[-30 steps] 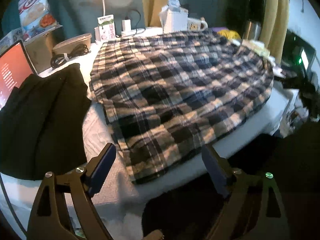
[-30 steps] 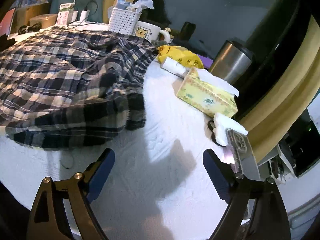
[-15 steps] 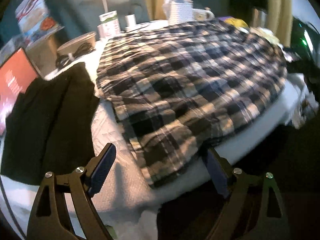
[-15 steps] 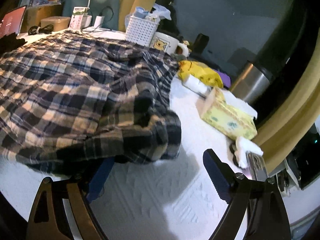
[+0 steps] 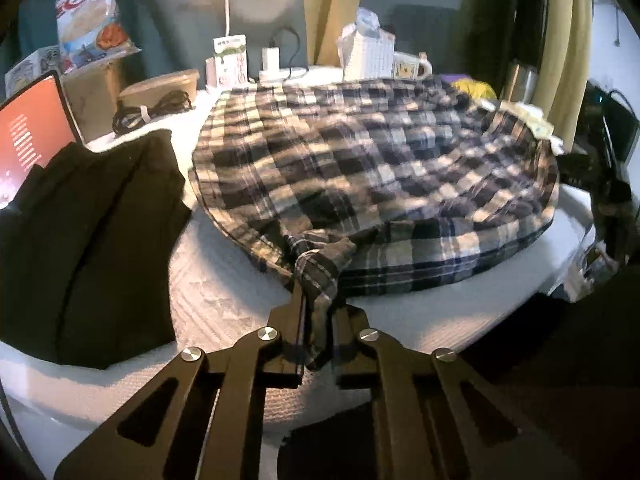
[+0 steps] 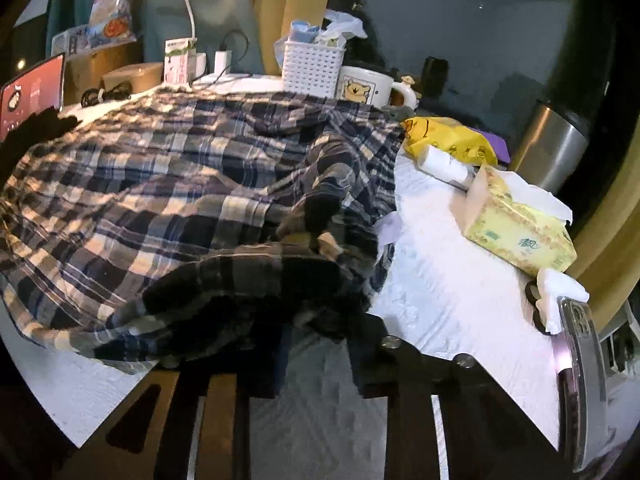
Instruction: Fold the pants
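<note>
1. White quilted cloth covers the table (image 5: 224, 312), and lamplight falls from its far edge onto a crowded surface.
2. At the left edge a folded black garment (image 5: 92, 240) lies in front of a lit red screen (image 5: 28, 140). Behind them, toward the far left corner, a shallow tan tub (image 5: 160, 86) holds a coiled black cable (image 5: 152, 108).
3. The plaid pants (image 5: 360, 168) are spread over the middle of the table, their long axis running left to right along the near edge.
4. The left hand-held gripper (image 5: 316, 320) has just been closing, and its jaws now pinch a bunched near-left corner of the pants right at the near edge.
5. The right hand-held gripper (image 6: 316, 344) has also just been closing. Its jaws are dark and half buried under the heaped near-right end of the pants, and they look clamped on that thick fold.
6. So each hand has its own end of the near edge, with the cloth stretching away from both toward the far edge. I'd judge the coming move to be a lift and carry of that near edge over the far one, both ends kept level.
7. Along the far edge a white lattice basket (image 6: 312, 66) holds blue and white packets, and a bear mug (image 6: 366, 86) stands touching it.
8. Toward the right edge lie a yellow bag (image 6: 452, 140), a yellow tissue box (image 6: 520, 236) with a sheet poking out, and a steel flask (image 6: 548, 148) behind.
</note>
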Demonstrator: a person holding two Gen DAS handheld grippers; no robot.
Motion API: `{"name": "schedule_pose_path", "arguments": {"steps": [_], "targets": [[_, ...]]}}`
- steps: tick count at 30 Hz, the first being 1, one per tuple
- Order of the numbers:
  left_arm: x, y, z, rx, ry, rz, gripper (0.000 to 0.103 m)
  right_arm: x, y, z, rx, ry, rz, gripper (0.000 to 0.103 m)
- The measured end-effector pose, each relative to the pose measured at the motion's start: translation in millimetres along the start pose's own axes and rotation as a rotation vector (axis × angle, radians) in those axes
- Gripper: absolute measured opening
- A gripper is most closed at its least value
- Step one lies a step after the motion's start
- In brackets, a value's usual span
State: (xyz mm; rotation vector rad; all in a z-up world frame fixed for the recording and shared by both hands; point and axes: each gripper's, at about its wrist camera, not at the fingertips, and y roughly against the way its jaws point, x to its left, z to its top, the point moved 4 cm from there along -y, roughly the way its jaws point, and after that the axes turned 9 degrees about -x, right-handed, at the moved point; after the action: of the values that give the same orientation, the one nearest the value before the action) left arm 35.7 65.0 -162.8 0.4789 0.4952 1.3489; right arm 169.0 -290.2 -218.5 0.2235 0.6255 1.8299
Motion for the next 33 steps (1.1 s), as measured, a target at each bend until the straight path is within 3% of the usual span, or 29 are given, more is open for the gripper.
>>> {"name": "schedule_pose_path", "arguments": {"steps": [7,23,33], "targets": [[1,17,21,-0.075,-0.006,0.005,0.006,-11,24,19,-0.067,-0.018,-0.013,0.023],[18,46,90,-0.288,-0.038,0.065,0.006,-33,47,51,-0.21,-0.209,0.053,0.022],[24,33,126,-0.332,-0.068,0.114,0.006,-41,47,69,-0.258,-0.223,0.036,0.022]]}}
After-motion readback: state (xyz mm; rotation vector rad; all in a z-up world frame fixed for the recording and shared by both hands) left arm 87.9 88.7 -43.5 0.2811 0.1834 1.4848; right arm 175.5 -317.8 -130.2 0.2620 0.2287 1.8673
